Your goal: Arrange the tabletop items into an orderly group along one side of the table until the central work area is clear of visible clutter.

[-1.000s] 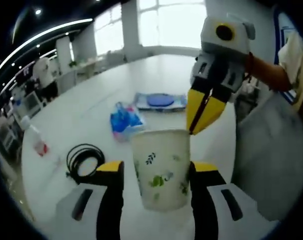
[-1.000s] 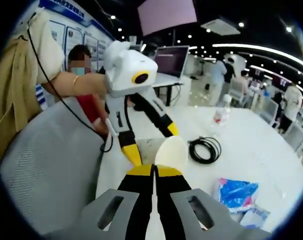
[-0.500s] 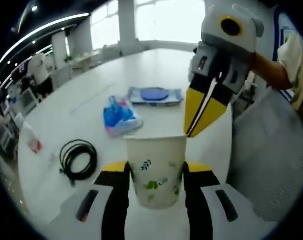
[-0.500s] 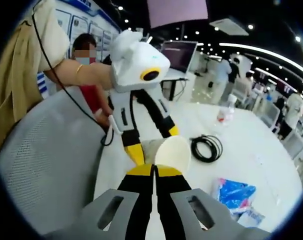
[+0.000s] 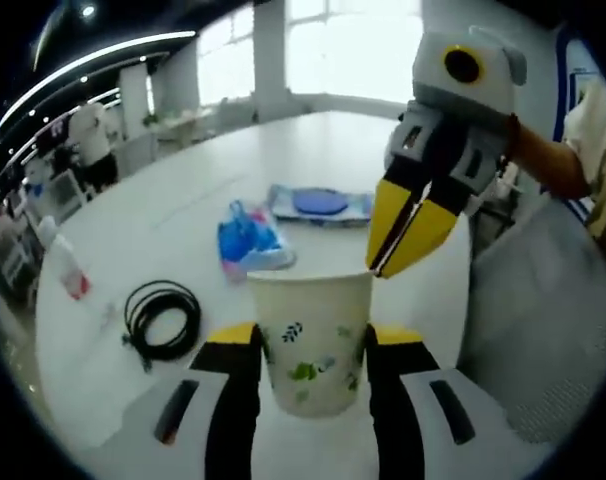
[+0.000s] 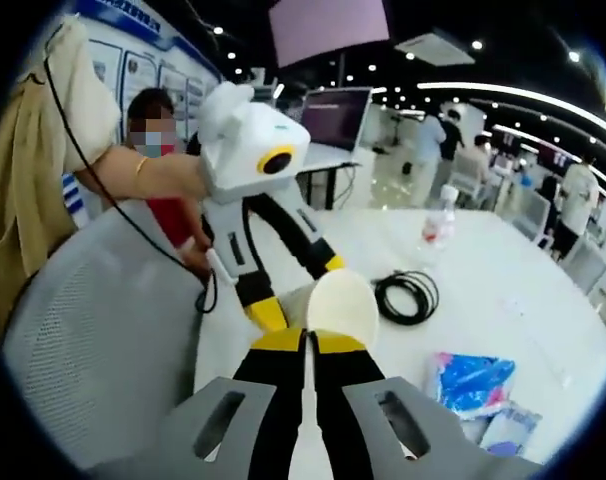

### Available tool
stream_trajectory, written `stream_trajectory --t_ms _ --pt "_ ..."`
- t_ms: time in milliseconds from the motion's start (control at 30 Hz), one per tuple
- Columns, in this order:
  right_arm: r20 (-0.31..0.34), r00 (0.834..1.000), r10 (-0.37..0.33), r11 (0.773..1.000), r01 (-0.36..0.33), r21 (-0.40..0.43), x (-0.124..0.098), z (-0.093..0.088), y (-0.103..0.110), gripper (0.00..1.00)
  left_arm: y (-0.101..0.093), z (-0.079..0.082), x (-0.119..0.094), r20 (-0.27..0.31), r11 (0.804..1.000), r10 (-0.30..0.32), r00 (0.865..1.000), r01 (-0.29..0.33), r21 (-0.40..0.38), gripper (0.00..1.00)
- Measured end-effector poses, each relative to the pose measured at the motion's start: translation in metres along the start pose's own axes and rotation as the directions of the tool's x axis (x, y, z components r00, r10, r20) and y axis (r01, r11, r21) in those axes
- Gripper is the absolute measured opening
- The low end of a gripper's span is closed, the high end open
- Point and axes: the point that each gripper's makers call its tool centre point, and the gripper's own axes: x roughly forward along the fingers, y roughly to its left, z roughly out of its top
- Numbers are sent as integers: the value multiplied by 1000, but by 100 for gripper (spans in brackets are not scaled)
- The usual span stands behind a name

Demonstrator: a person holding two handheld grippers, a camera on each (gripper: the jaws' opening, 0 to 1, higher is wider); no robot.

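Note:
A white paper cup (image 5: 311, 335) with green leaf prints hangs upright above the table, and my left gripper (image 5: 308, 338) is shut on its sides. My right gripper (image 5: 374, 266) comes in from the upper right, its yellow jaws shut, with their tips meeting on the cup's rim. In the right gripper view that gripper (image 6: 305, 338) is shut just below the cup (image 6: 343, 305), and the left gripper (image 6: 301, 290) straddles the cup from behind. A black cable coil (image 5: 161, 318), a blue bag (image 5: 249, 243) and a blue disc on a pad (image 5: 321, 203) lie on the white table (image 5: 163, 220).
A clear bottle with a red label (image 5: 68, 272) stands near the table's left edge. A grey mesh chair (image 6: 93, 340) is close on the right side of the table, beside a person's arm (image 6: 148, 175). Other people and desks are far behind.
Both grippers have stayed shut on the cup. The views have shifted slightly with the hands; the cable, bag, disc and bottle lie where they were.

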Motion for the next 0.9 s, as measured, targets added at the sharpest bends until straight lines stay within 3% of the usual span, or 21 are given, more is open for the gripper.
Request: stream_trajectory --t_ms 100,300,500,733,900 --pt "22 999 -26 999 25 35 -1 4 -6 6 0 5 -2 35 1000 0 999 1 -26 38" --pt "48 997 -66 993 61 97 -2 9 -12 38 2 10 -2 71 999 8 997 -4 -54 38" --pt "74 990 -118 982 105 159 -5 11 -22 57 6 12 -4 99 996 29 995 -20 -83 38" --pt "112 976 -186 958 155 241 -12 15 -36 73 15 17 -7 129 993 75 989 -62 -102 38" --pt "108 968 -226 949 194 247 -17 12 -42 84 24 24 -12 169 989 118 979 -100 -112 38"
